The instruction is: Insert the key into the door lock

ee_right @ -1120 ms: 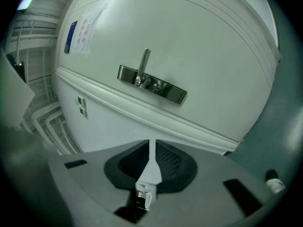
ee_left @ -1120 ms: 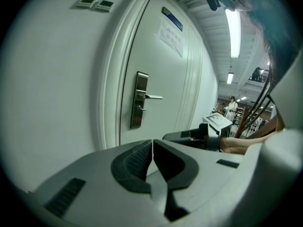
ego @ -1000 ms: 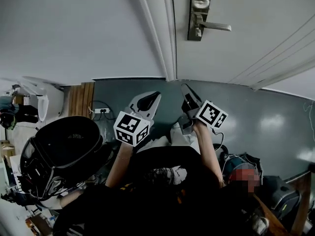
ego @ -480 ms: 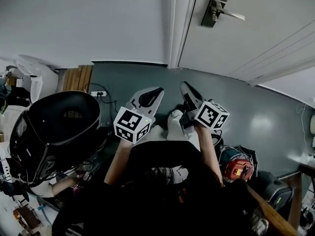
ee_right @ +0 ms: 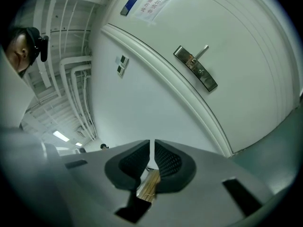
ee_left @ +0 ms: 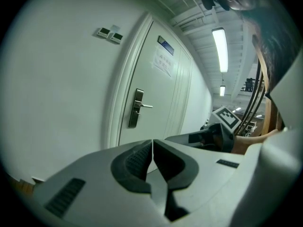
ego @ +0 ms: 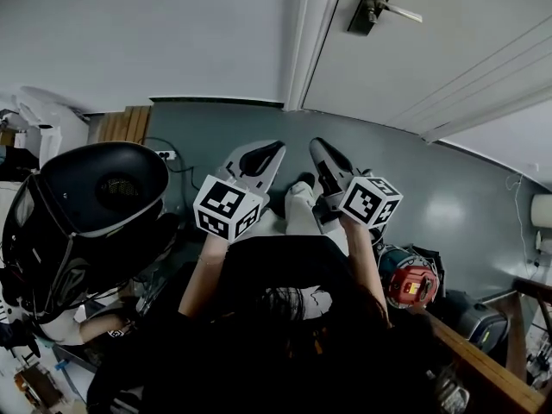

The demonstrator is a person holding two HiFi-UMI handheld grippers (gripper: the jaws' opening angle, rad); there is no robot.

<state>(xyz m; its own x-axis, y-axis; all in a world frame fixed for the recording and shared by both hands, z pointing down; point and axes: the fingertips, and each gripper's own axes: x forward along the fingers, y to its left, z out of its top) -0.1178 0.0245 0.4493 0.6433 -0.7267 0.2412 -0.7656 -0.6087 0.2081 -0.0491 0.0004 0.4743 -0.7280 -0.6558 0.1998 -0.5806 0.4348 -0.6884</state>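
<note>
The door lock [ego: 373,2] is a metal plate with a lever handle on the white door, at the top of the head view. It also shows in the left gripper view as the lock plate [ee_left: 136,109] and in the right gripper view as the lock plate [ee_right: 195,69], well ahead of both grippers. My left gripper [ego: 272,148] and right gripper [ego: 316,144] are held side by side above the grey floor, pointing toward the door. The left gripper [ee_left: 152,143] has its jaws pressed together. The right gripper [ee_right: 151,145] has its jaws together with a thin slit. No key shows in any view.
The white door frame [ego: 304,41] stands left of the door, beside a plain wall. A large black rounded object [ego: 95,201] sits at the left. A red and black device [ego: 406,286] lies on the floor at the right. Wooden boards [ego: 121,126] lean near a wall socket [ego: 164,155].
In the head view the door lock has slid up and to the right, toward the frame's top edge. Both grippers stay shut and side by side, drifting slightly upward.
</note>
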